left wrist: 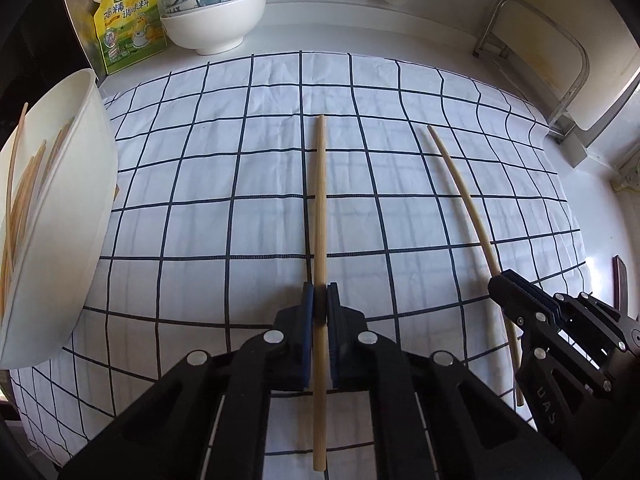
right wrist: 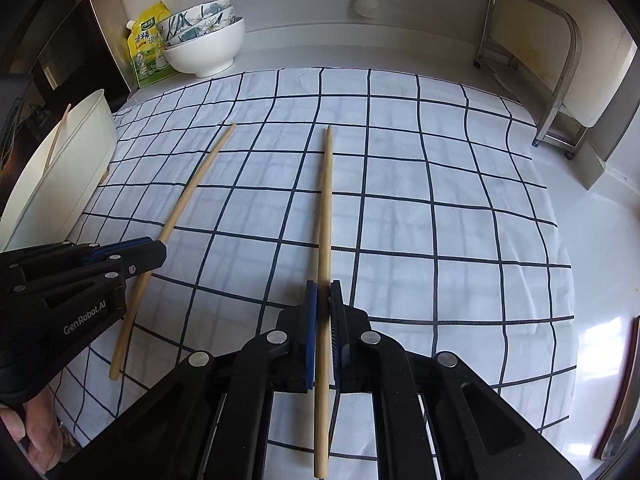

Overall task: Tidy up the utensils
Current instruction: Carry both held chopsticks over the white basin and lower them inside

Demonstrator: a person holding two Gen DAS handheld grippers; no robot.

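Two wooden chopsticks lie on the checked cloth [left wrist: 248, 184]. My left gripper [left wrist: 320, 300] is shut on one chopstick [left wrist: 320, 208], which runs straight away from it between the blue pads. In the right wrist view, my right gripper [right wrist: 324, 296] is shut on the other chopstick [right wrist: 325, 208]. Each view shows the other gripper at the side: the right gripper [left wrist: 500, 280] on its chopstick [left wrist: 464, 192], the left gripper [right wrist: 158, 250] on its chopstick [right wrist: 192, 196]. A white holder [left wrist: 80, 208] at the left contains several chopsticks [left wrist: 24, 184].
Stacked bowls [left wrist: 216, 12] and a yellow seasoning pouch [left wrist: 128, 20] stand at the back left by the wall. A metal rack with a board [left wrist: 560, 64] leans at the back right. A hand [right wrist: 36, 436] grips the left tool's handle.
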